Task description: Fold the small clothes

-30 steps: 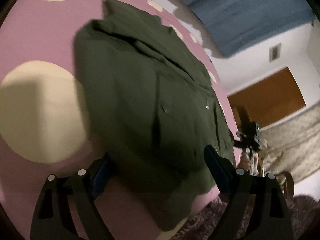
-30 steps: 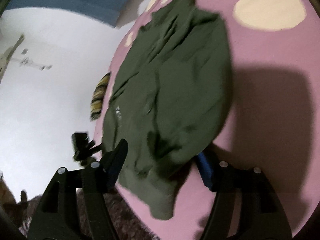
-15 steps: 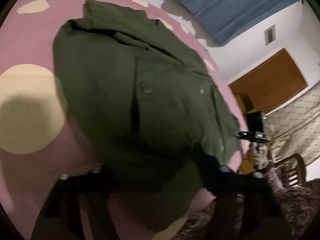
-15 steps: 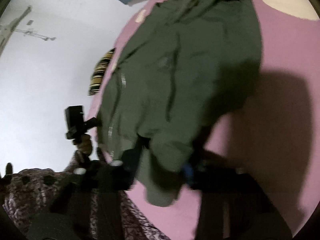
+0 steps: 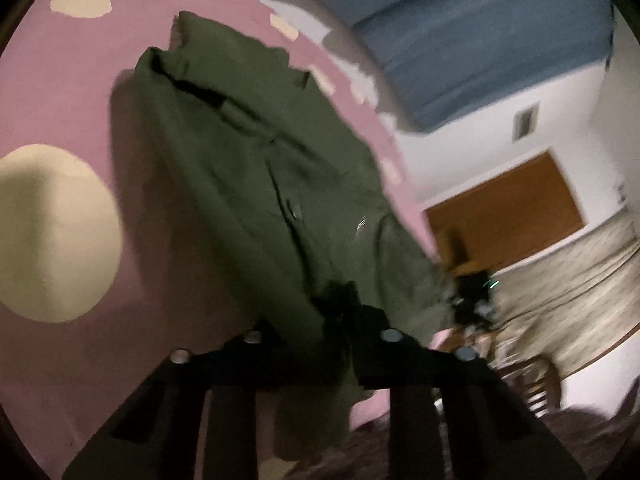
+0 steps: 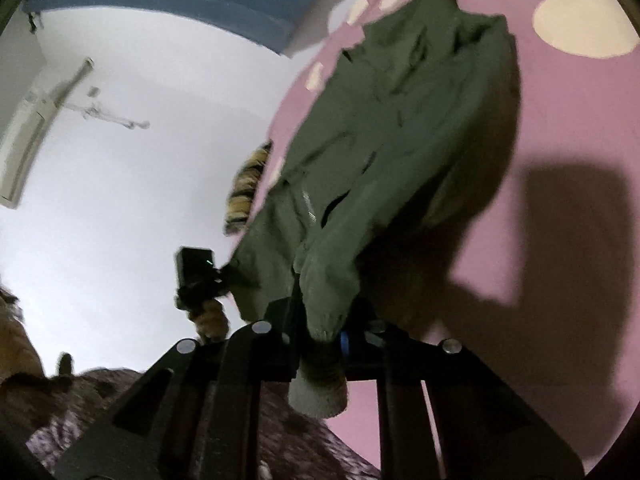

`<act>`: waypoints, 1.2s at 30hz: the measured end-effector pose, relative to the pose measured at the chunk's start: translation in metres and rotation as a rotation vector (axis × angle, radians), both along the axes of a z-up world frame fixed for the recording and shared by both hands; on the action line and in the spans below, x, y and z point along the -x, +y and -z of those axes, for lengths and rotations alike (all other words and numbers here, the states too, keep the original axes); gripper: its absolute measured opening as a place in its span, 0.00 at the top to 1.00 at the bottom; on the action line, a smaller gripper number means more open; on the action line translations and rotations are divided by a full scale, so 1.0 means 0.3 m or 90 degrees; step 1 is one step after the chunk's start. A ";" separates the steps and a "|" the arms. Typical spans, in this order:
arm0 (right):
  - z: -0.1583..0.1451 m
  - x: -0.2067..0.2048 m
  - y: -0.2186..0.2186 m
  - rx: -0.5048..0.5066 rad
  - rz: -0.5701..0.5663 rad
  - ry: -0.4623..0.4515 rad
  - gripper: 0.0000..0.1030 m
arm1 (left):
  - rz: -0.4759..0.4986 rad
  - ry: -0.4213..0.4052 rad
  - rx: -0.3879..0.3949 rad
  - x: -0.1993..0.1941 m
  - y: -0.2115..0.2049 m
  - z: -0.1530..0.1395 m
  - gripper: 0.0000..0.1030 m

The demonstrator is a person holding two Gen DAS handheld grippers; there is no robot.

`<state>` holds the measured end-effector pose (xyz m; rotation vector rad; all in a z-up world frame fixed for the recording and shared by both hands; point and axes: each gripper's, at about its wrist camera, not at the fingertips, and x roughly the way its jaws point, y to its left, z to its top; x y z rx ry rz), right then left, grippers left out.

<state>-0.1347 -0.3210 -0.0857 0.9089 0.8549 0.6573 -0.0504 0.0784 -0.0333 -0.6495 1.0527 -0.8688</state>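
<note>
A dark green hooded jacket (image 5: pixel 248 152) lies spread on a pink bedsheet (image 5: pixel 60 100) with cream dots. My left gripper (image 5: pixel 340 308) is closing its jaws, and its pads pinch the jacket's near hem, which rises off the sheet. In the right wrist view the same jacket (image 6: pixel 400 140) stretches away over the pink sheet (image 6: pixel 560 120). My right gripper (image 6: pixel 324 320) is closing too, its pads clamped on the near hem, with a cuff hanging below them. Each gripper shows in the other's view: the right one (image 5: pixel 476 296) and the left one (image 6: pixel 196 272), held by a hand (image 6: pixel 208 316).
A yellow and black striped cloth (image 6: pixel 246 196) lies at the bed's left edge beyond the jacket. A dark patterned blanket (image 6: pixel 120 400) covers the near edge. A blue panel (image 5: pixel 460 40) stands behind the bed, with a wooden door (image 5: pixel 504 208) and a chair (image 5: pixel 532 384) to the right.
Both grippers went from wide open around the jacket's near hem to clamped on it. The left one has lifted a little, pulling the hem up off the sheet.
</note>
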 end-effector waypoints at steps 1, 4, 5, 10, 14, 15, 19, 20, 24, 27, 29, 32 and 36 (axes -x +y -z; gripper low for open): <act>-0.009 -0.006 -0.001 -0.011 0.004 -0.006 0.88 | -0.001 0.005 0.022 -0.012 -0.004 -0.007 0.84; -0.042 -0.048 -0.019 -0.045 0.017 -0.029 0.88 | -0.002 -0.003 0.045 -0.050 -0.041 -0.038 0.84; -0.055 -0.069 -0.020 -0.050 0.019 -0.037 0.88 | 0.001 -0.007 0.045 -0.063 -0.056 -0.046 0.84; -0.105 -0.193 -0.042 -0.084 0.033 -0.068 0.88 | 0.002 -0.010 0.050 -0.173 -0.132 -0.084 0.85; -0.129 -0.330 -0.065 -0.132 0.053 -0.079 0.88 | -0.033 -0.004 0.094 -0.295 -0.114 -0.109 0.85; -0.132 -0.365 -0.074 -0.142 0.058 -0.078 0.88 | -0.047 -0.002 0.105 -0.334 -0.101 -0.114 0.85; -0.126 -0.525 -0.118 -0.179 0.085 -0.061 0.88 | -0.085 0.005 0.114 -0.466 -0.076 -0.109 0.85; -0.122 -0.559 -0.127 -0.182 0.092 -0.055 0.88 | -0.090 0.009 0.109 -0.495 -0.076 -0.100 0.85; -0.069 -0.701 -0.166 -0.207 0.118 -0.014 0.88 | -0.110 0.032 0.090 -0.627 -0.086 -0.049 0.85; -0.024 -0.789 -0.179 -0.206 0.133 0.021 0.87 | -0.117 0.045 0.070 -0.702 -0.091 -0.017 0.85; 0.008 -0.836 -0.184 -0.207 0.143 0.046 0.86 | -0.117 0.058 0.061 -0.745 -0.092 0.007 0.85; 0.050 -0.891 -0.199 -0.203 0.156 0.072 0.82 | -0.117 0.070 0.050 -0.803 -0.091 0.033 0.84; 0.090 -0.928 -0.234 -0.224 0.174 0.094 0.72 | -0.121 0.073 0.042 -0.842 -0.066 0.039 0.80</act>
